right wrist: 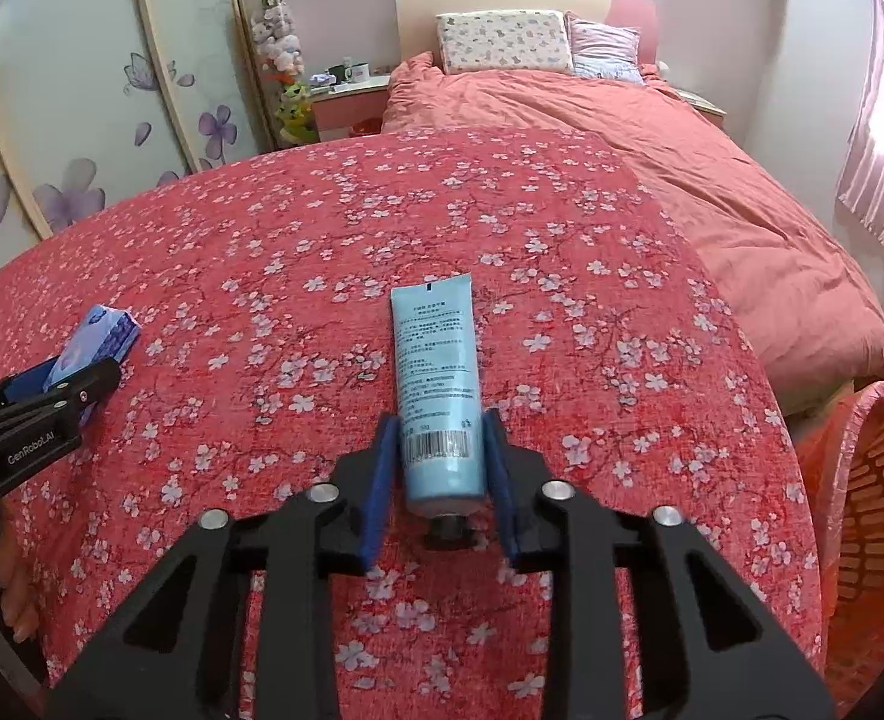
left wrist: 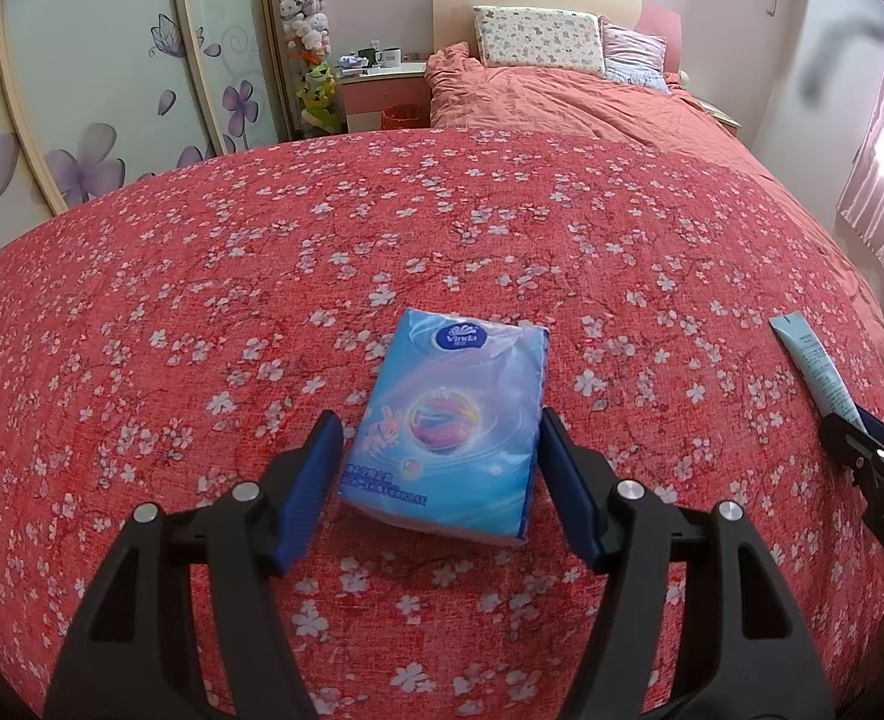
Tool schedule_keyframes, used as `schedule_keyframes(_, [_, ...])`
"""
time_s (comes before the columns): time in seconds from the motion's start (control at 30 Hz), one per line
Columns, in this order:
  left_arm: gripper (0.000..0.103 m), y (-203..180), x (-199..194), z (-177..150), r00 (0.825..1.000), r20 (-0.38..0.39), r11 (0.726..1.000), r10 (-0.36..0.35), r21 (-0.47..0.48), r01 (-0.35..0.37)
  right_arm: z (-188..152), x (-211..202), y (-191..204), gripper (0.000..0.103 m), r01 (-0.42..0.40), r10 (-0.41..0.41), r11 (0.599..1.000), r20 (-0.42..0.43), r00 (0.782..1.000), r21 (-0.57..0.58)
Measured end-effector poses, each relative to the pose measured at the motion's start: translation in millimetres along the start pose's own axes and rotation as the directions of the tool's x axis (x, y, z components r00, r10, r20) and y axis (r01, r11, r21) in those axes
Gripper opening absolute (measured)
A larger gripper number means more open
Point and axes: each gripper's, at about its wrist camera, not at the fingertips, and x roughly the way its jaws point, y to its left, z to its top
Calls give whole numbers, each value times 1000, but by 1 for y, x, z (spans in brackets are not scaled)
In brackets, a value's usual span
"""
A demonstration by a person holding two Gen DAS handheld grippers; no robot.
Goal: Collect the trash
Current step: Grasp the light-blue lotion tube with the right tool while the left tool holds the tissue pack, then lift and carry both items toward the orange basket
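A blue Vinda tissue pack [left wrist: 451,420] lies flat on the red floral cloth [left wrist: 442,228]. My left gripper [left wrist: 442,429] is open, its blue pads on either side of the pack's near half; the right pad touches the pack's edge, the left pad stands apart. A light blue cream tube [right wrist: 436,384] lies on the cloth, cap toward me. My right gripper [right wrist: 441,429] is closed to the tube's width, its pads against both sides of the tube's lower end. The tube [left wrist: 817,369] and the right gripper also show at the right in the left wrist view; the pack [right wrist: 100,342] shows at the left in the right wrist view.
An orange mesh basket [right wrist: 868,516] stands at the table's right edge. Behind the table is a bed [left wrist: 592,102] with a pink duvet, a nightstand [left wrist: 382,84], and a wardrobe [left wrist: 112,78] at the left.
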Motion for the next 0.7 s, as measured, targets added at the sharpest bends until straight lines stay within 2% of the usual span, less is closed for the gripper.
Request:
schedule_keyframes(0.17, [64,-2,0,-1,1000,0,1000,5,-1,-5,0,1,1,29,13,-13,1000,-1,1000,-12])
schedule_keyframes(0.2, [63,-1,0,-1,1000,1,1000,3,-2,-3,0,0,1,28,11,-11,1000,-1,1000,-12])
schedule_keyframes(0.23, [58,-1,0,-1,1000,5,1000,-2,-5,2,-1,-1,1,28,8,-8,1000,-1,1000,-11])
schedule_keyframes(0.43, [53,-2,-4,-3,1000,22,1000,-22,-10,23,-15,-20,-1,28,-5,6,1000,36,999,-17])
schedule_keyframes(0.7, [53,-15,-22,-15,997,69,999,-44,20,43,-27,-38,-15,28,-38,36,999,61,997,27])
